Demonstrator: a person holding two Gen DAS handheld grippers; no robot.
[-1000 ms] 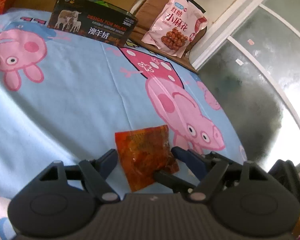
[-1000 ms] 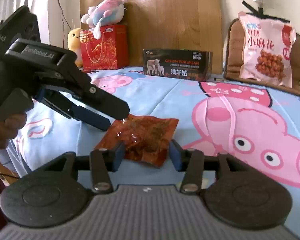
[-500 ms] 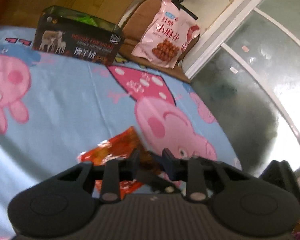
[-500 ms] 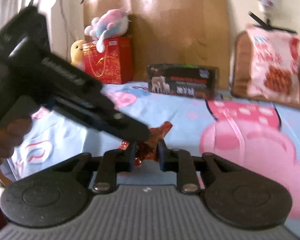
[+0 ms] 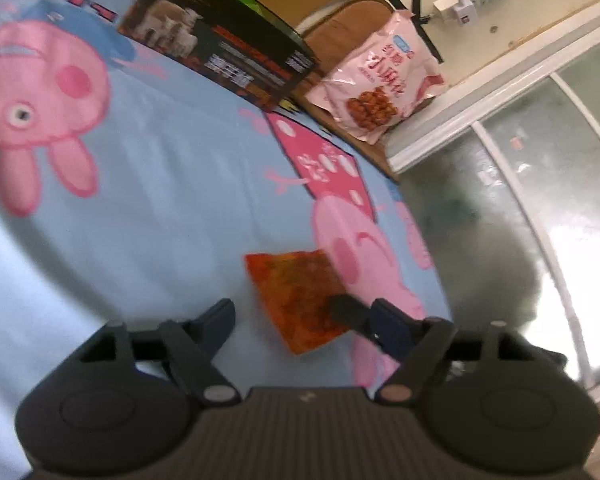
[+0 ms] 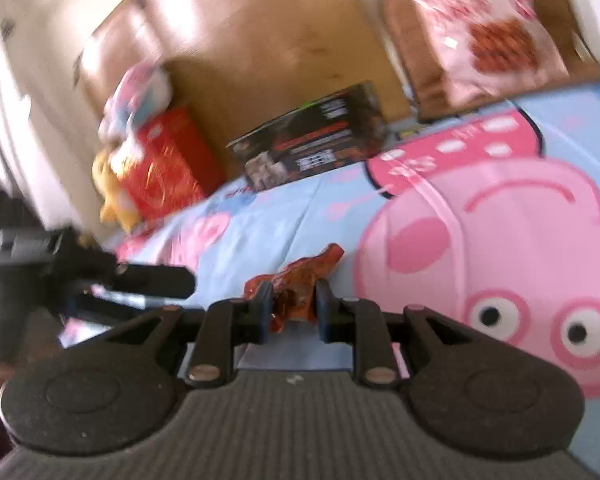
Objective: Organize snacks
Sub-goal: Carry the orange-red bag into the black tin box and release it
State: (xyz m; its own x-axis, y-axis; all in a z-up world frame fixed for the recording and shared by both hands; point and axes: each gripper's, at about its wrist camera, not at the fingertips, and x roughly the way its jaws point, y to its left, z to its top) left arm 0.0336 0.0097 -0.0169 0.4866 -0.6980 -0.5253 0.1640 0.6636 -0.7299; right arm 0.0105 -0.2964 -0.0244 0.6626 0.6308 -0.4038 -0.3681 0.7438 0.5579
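Snack packet (image 6: 296,288), a small orange-red pouch, sits clamped between the fingers (image 6: 265,306) of the right gripper (image 6: 290,308), which pinch its near end while the rest of it juts forward over the bed (image 6: 284,216). Seen from the left wrist, the same pouch (image 5: 296,300) hangs just above the blue cartoon-pig sheet near the bed's right edge, with the right gripper's dark tip (image 5: 342,306) closed on its corner. The left gripper (image 5: 300,318) has its fingers apart and still widening; they press on nothing, though the pouch lies partly in the gap beside the right-hand finger. From the right wrist, the left gripper (image 6: 100,280) shows at the left border, clear of the pouch.

Judged from these views, the sorting is at an early stage: one pouch has been lifted, and no place for it is evident yet. A big pink bag of fried twists (image 5: 376,84) leans against a brown chair back (image 5: 336,28) past the bed's far right corner, untouched. A dark printed box (image 5: 224,48) stands along the far edge of the bed; something green shows at its top, but what it holds cannot be told. A red gift box (image 6: 160,168) with plush toys (image 6: 136,96) stands at the far left corner, its contents hidden.
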